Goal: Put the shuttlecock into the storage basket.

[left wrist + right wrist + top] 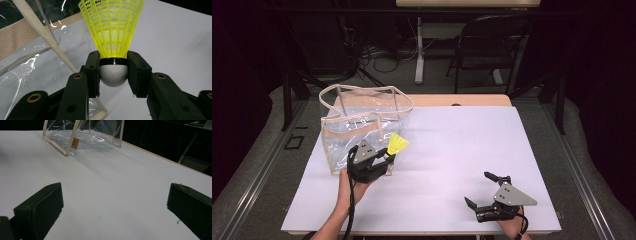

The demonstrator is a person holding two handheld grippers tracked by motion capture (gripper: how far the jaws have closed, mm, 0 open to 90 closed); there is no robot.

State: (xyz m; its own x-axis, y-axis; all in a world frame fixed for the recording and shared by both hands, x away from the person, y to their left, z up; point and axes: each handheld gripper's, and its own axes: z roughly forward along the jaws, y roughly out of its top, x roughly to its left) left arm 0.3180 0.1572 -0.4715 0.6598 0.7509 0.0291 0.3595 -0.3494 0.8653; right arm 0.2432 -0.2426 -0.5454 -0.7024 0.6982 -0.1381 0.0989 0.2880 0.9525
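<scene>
Left claw (113,72) clamped on the white cork of the yellow shuttlecock (112,32), held just beside the clear bag (362,125) on the bench (452,160). Best kept pinched firmly, lifted over the rim, released only once inside — no snagging the strap. Right claw (484,192) wide open, resting empty, well apart.

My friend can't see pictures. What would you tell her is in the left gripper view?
Two black jaws of the left gripper pinch the white rounded tip of a yellow shuttlecock, whose netted skirt fans upward. To the left is a clear plastic bag with cream edging, on a white table.
</scene>
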